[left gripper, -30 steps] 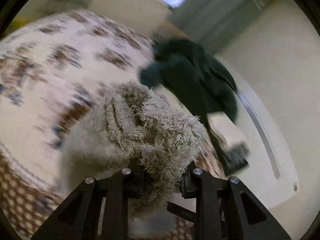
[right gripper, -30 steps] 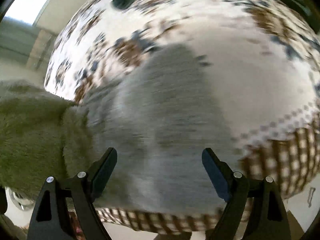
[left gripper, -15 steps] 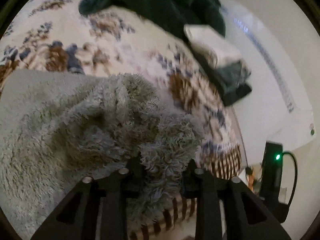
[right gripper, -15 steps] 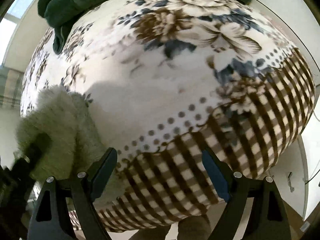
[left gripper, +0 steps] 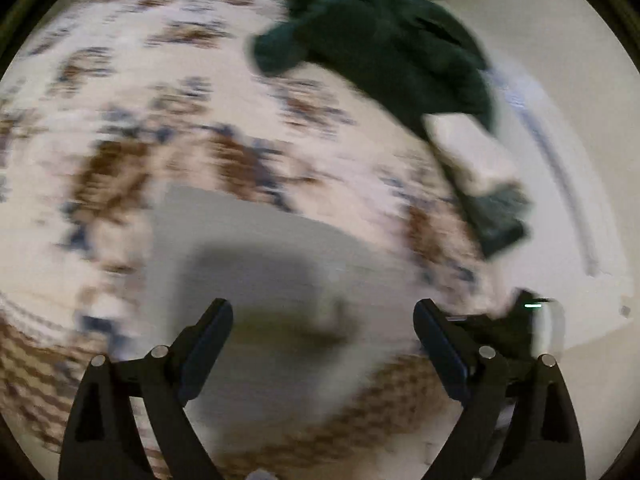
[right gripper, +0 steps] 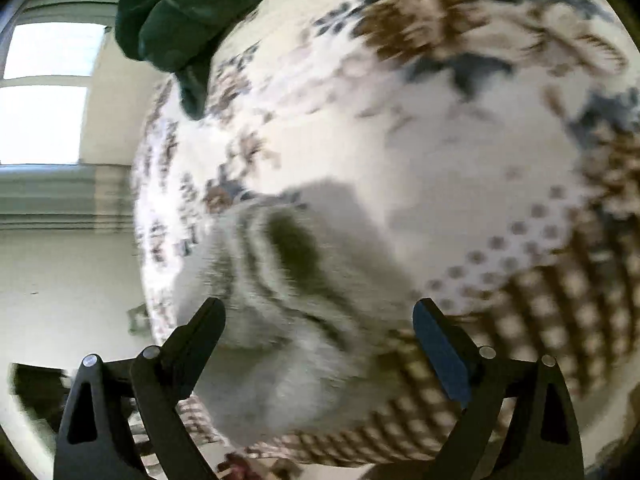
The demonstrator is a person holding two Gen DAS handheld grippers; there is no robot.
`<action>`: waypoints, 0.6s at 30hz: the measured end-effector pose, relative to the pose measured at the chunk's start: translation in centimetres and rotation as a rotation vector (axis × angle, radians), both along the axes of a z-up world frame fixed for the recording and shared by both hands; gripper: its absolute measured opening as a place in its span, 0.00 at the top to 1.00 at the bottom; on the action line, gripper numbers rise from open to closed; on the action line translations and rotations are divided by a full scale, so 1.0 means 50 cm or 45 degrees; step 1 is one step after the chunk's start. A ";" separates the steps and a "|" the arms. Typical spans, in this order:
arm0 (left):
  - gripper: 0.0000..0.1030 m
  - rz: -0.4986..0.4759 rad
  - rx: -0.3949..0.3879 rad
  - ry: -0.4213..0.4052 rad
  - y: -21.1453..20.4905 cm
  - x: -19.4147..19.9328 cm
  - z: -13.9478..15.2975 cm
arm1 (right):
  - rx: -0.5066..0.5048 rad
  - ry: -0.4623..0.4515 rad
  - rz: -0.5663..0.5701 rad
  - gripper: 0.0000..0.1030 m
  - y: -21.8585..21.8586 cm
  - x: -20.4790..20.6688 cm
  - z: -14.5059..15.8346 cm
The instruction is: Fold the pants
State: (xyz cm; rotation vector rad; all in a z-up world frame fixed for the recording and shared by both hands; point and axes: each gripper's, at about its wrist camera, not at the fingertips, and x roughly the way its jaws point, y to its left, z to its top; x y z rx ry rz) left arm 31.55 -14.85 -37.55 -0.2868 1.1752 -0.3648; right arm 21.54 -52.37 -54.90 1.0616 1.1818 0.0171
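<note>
My left gripper (left gripper: 322,340) has just been opening and stands wide, nothing pinched; I judge that let the fluffy grey pants (left gripper: 280,264) drop onto the bed (left gripper: 120,128), where they lie just ahead of and beneath its fingertips. My right gripper (right gripper: 318,338) has also just widened, empty, with the pants bunched just ahead of it. I count one pair of pants, one dark green garment (left gripper: 384,48) well beyond, two grippers.
</note>
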 end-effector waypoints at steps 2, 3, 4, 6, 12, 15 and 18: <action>0.11 0.059 0.103 0.034 0.052 0.034 -0.039 | 0.038 0.004 0.028 0.06 0.021 0.039 -0.017; 0.11 0.088 0.138 0.043 0.076 0.050 -0.059 | 0.067 0.013 0.061 0.06 0.032 0.062 -0.029; 0.11 0.107 0.170 0.062 0.093 0.066 -0.082 | 0.091 0.018 0.087 0.06 0.042 0.083 -0.041; 0.11 0.133 0.183 0.106 0.116 0.092 -0.120 | 0.119 0.032 0.185 0.27 0.070 0.126 -0.064; 0.11 0.131 0.174 0.187 0.123 0.127 -0.191 | -0.149 0.147 0.121 0.83 0.046 0.119 -0.051; 0.11 0.131 0.115 0.217 0.117 0.125 -0.212 | -0.149 0.220 0.056 0.70 0.016 0.099 -0.067; 0.11 0.162 0.131 0.223 0.119 0.125 -0.217 | 0.004 0.200 -0.009 0.31 0.007 0.071 -0.063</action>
